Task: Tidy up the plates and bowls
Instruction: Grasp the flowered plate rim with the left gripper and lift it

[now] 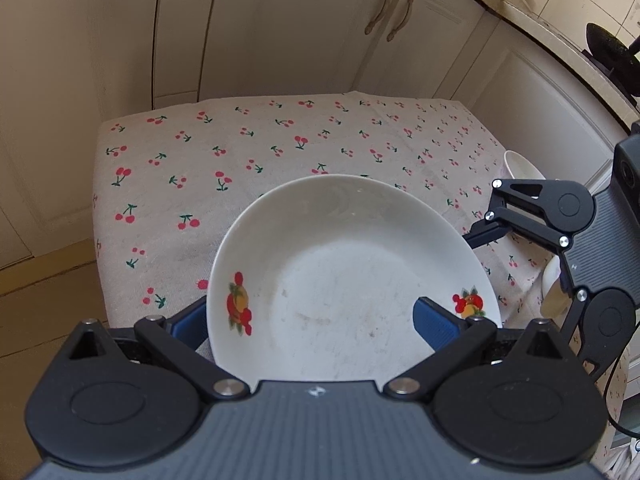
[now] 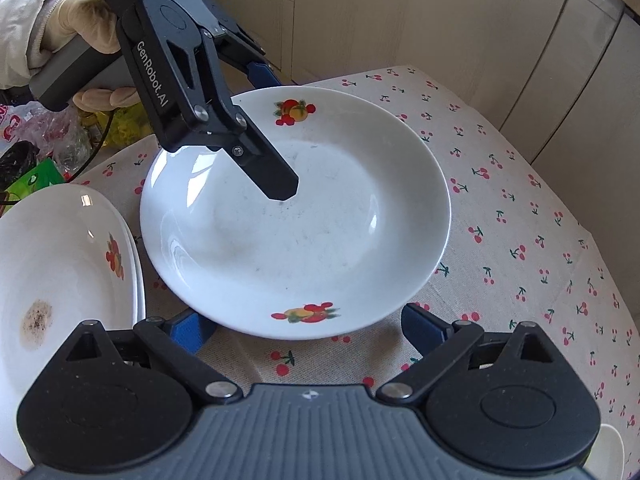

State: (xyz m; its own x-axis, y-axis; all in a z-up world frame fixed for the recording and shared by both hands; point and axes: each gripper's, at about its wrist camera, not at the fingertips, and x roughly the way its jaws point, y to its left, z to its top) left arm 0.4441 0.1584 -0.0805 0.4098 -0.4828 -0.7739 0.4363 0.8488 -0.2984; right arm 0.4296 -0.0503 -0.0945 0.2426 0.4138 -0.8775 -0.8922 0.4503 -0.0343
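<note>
Left gripper (image 2: 280, 160) pinches the plate (image 2: 296, 216) by its rim: one finger (image 2: 276, 178) lies inside the dish, the other underneath. Plate sits centre frame in both views, raised over the cherry-print tablecloth (image 2: 520, 208). Right gripper (image 2: 308, 328) is spread wide, holding nothing, near the plate's lower edge. Open cloth lies right and beyond. Only the right wrist view shows stacked plates (image 2: 60, 256), lower left; only the left wrist view shows a bowl (image 1: 520, 165), right edge. Cabinets (image 1: 280, 28) behind.
</note>
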